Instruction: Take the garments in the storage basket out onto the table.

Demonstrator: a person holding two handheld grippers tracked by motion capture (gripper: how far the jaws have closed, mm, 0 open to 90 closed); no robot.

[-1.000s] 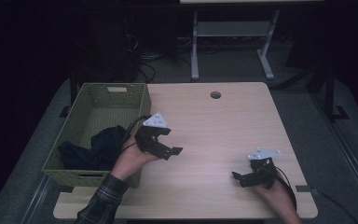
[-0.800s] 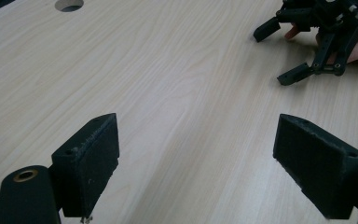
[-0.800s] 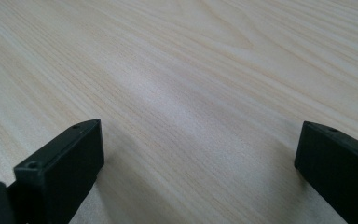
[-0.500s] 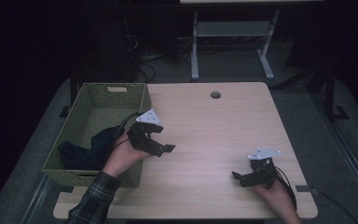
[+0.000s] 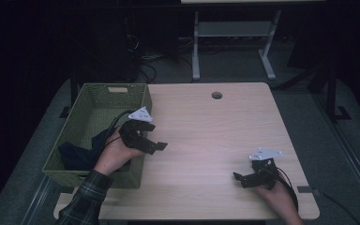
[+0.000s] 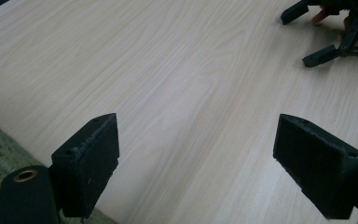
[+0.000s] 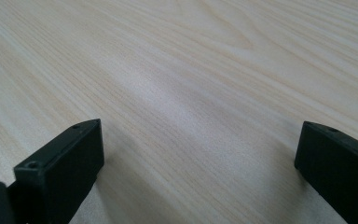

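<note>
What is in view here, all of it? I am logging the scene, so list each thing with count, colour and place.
Table: one, light wood, centre of the high view.
Cable hole: one, dark, near the table's far edge.
Basket: one, green woven, at the table's left edge.
Dark cloth: one, dark blue or black, inside the basket at its near end.
White frame: one, white, on the floor beyond the table.
Left gripper: one, black with a grey plate, at the basket's right rim, jaws open.
Right gripper: one, black with a grey plate, near the table's near right corner, jaws open.
Plaid sleeve: one, on the person's left arm.
</note>
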